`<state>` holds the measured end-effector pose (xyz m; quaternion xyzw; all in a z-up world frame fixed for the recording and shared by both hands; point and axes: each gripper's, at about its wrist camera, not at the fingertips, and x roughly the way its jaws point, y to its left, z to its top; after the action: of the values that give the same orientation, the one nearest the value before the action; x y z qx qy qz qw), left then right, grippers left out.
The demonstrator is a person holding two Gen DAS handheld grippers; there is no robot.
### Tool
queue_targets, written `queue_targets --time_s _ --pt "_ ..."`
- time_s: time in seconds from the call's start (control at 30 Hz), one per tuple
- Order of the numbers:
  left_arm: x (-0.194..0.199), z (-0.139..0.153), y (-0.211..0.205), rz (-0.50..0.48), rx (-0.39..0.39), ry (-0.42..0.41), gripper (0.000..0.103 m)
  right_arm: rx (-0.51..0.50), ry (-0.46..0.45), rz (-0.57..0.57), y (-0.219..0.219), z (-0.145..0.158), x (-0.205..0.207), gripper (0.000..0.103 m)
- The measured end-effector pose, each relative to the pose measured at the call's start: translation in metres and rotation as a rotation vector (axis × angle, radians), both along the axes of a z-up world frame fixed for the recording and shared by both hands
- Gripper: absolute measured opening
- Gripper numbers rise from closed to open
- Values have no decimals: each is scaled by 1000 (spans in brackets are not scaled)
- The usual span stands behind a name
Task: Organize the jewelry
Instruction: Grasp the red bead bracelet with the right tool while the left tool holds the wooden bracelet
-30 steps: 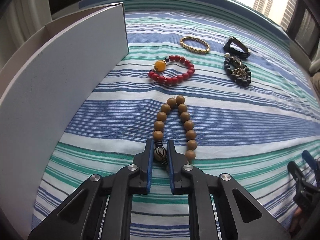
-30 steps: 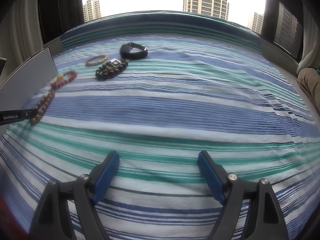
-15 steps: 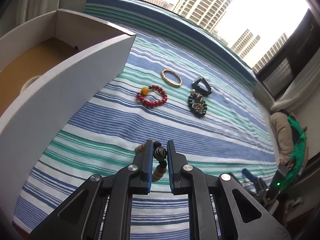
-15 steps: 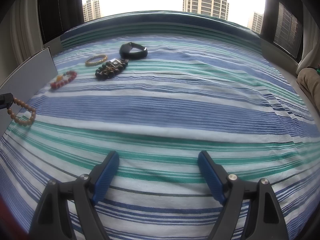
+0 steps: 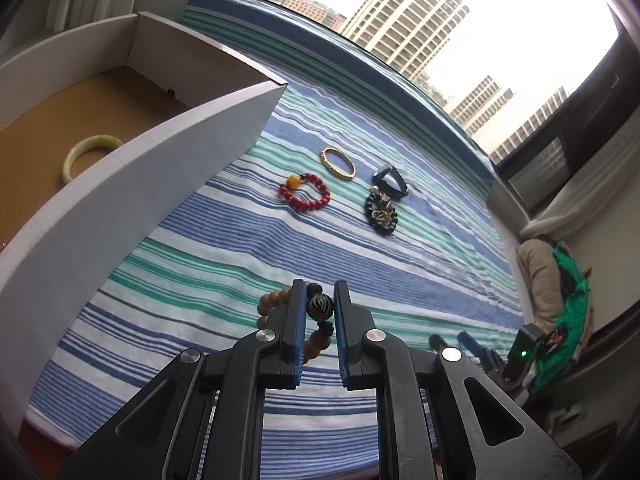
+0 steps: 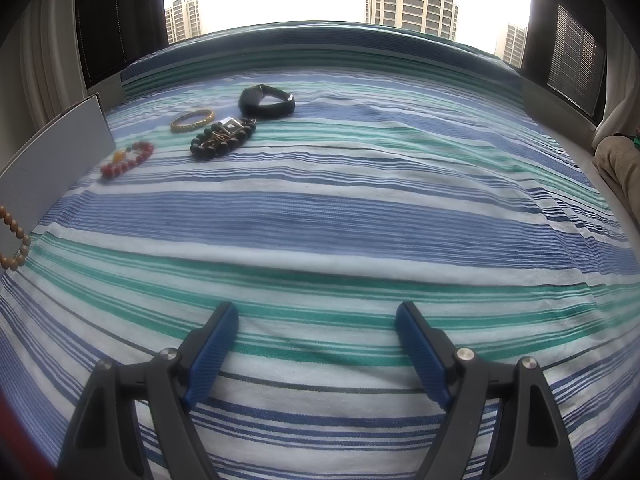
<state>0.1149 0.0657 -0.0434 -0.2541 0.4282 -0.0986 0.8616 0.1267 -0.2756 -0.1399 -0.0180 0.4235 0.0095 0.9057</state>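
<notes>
Left hand-held gripper (image 5: 318, 312) clamped on wooden bead bracelet (image 5: 276, 300); right hand-held gripper (image 6: 316, 316) apart, empty. One bangle (image 5: 90, 152) boxed (image 5: 160, 168); four pieces remain on bed (image 5: 240, 260).

both grippers: black angular arms, round silver screws, ribbed blue pads (image 6: 212, 354) lining the fingers.

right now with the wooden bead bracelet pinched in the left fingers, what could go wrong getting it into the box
Three risks:
1. The left gripper pinches only the striped bead; the wooden bead bracelet dangles and could slip out.
2. The hanging loop may catch the white box wall on the way over.
3. Dropped inside, it could land on the pale bangle and tangle.
</notes>
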Motion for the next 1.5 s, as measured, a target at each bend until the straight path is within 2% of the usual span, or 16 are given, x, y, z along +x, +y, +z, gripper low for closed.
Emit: queue_targets --time_s 0.17,0.27,0.37,0.47,0.53,0.6,0.67,0.77,0.83,0.9,1.1,1.13,1.23,1.37,1.5 --pt "-10 -3 9 12 12 -4 11 2 9 10 0 0 0 83" --pt "-17 -2 17 25 11 -13 11 44 84 32 2 7 2 83" --pt "-25 -2 25 34 13 -26 11 189 88 91 14 35 7 83" --pt "-29 -5 30 38 1 -28 11 248 64 210 48 74 32 82" --pt "-31 -6 33 42 -11 -29 11 316 82 277 71 92 62 74" --pt "-34 -6 36 46 -19 -33 11 389 162 308 97 94 104 46" --pt "-38 -5 38 48 -26 -40 11 426 243 322 127 85 145 37" --pt "-44 -1 42 54 -31 -52 11 482 359 291 170 58 193 32" --pt "-49 0 44 59 -32 -57 11 463 416 267 197 39 213 32" --pt "-53 0 47 62 -36 -59 11 382 428 230 218 26 225 32" --pt "-57 -6 55 64 -55 -50 11 181 417 177 257 5 230 32" --pt "-57 -7 56 65 -58 -47 11 153 392 180 262 5 226 32" --pt "-58 -10 57 66 -63 -40 11 71 354 184 273 5 220 20" --pt "-66 -5 60 71 -68 -53 11 173 311 186 254 14 210 18" --pt "-69 5 63 77 -85 -64 11 255 249 253 233 45 183 18"
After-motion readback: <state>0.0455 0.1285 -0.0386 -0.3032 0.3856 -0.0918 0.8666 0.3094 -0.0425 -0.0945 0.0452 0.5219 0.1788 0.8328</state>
